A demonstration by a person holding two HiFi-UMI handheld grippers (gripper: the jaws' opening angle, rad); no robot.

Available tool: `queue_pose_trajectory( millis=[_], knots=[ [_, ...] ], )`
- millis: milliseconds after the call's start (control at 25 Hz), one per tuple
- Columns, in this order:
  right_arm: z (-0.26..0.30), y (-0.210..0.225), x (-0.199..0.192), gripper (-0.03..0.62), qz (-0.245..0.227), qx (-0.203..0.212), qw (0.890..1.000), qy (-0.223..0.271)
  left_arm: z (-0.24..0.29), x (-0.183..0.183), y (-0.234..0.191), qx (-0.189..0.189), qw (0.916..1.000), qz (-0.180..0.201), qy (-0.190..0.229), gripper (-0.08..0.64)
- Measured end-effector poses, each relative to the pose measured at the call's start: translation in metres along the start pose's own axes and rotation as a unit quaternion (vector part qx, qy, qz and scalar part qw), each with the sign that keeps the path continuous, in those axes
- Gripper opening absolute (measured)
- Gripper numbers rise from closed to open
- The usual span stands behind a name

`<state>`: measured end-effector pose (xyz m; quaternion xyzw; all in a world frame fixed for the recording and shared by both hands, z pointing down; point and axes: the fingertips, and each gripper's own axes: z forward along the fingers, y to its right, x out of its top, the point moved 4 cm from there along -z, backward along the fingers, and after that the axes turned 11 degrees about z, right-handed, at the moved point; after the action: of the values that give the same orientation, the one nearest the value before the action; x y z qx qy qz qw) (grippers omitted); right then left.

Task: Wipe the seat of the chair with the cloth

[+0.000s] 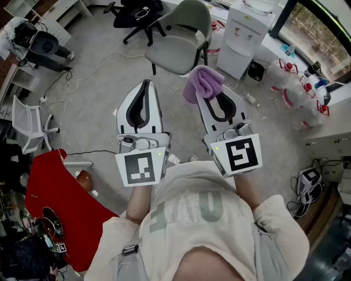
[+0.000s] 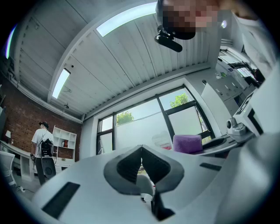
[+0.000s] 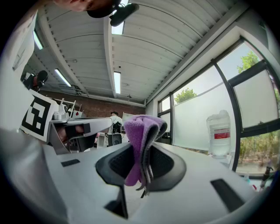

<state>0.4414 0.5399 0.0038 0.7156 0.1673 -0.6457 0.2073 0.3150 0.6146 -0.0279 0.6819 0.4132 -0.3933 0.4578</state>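
Observation:
A grey-green office chair (image 1: pixel 181 41) stands on the floor ahead of me, its seat bare. My right gripper (image 1: pixel 211 88) is shut on a folded purple cloth (image 1: pixel 202 83), which bunches out past the jaw tips; in the right gripper view the cloth (image 3: pixel 141 140) hangs pinched between the dark pads. My left gripper (image 1: pixel 145 86) is held level beside it, shut with nothing between its jaws (image 2: pixel 141 162). Both grippers are raised in the air, short of the chair. The cloth (image 2: pixel 188 143) also shows at the right of the left gripper view.
A white water dispenser (image 1: pixel 247 33) stands right of the chair, with water bottles (image 1: pixel 299 90) on the floor beyond. A black chair (image 1: pixel 140 16) is behind, a small white rack (image 1: pixel 27 129) at left, a red cloth-covered thing (image 1: pixel 60 208) at lower left. Cables cross the floor.

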Motion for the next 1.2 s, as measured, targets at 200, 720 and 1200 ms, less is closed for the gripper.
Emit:
queue_pose_trajectory(
  millis=[200,720,1200],
  knots=[
    [0.002,0.004,0.001,0.089,-0.002,-0.002,1.0,-0.002,0.004,-0.001,0.0,0.0,1.0,0.001,0.0,0.012],
    [0.021,0.022,-0.028,0.089,0.034,-0.026,0.999,-0.034,0.009,-0.032,-0.025,0.013,0.9993,-0.011,-0.032,0.012],
    [0.045,0.069,-0.037,0.089,0.052,0.0,0.998,-0.047,0.06,-0.049,-0.009,0.005,0.9994,-0.01,-0.032,0.013]
  ],
)
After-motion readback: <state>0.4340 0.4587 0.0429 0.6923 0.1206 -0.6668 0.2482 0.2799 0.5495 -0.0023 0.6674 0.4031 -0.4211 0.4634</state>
